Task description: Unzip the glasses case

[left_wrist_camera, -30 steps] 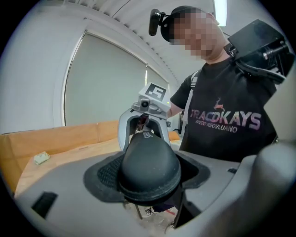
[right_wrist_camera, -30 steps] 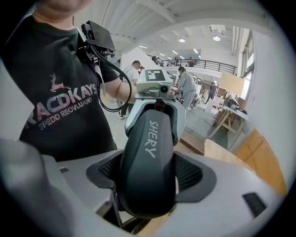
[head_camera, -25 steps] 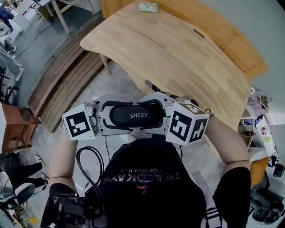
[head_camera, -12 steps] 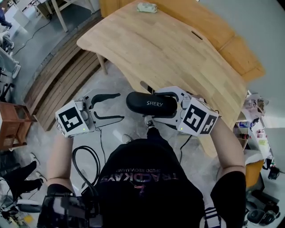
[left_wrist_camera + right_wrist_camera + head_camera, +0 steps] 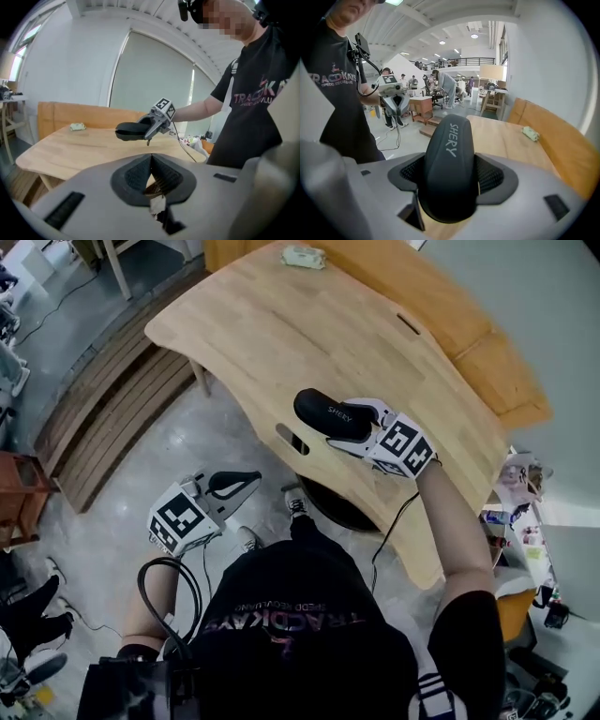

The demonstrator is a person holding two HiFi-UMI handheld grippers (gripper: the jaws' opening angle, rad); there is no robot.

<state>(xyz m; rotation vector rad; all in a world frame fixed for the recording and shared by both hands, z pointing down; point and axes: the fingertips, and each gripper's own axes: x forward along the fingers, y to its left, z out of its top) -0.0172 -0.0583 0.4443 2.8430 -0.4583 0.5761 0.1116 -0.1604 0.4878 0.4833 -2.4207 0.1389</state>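
Bearing "SHERY": glasses case [image 5: 449,171]

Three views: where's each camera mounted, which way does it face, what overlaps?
Head view: on the person's head, facing steeply down at the wooden table; shows torso, both forearms, left tongs, and right tongs holding the glasses case.
Left gripper view: on the left tongs, facing along shut jaws across the table; shows torso, right arm.
Right gripper view: on the right tongs, facing along jaws clamped on the case toward the hall; shows torso.
Shared: case and table in all; each gripper view sees the other tongs.
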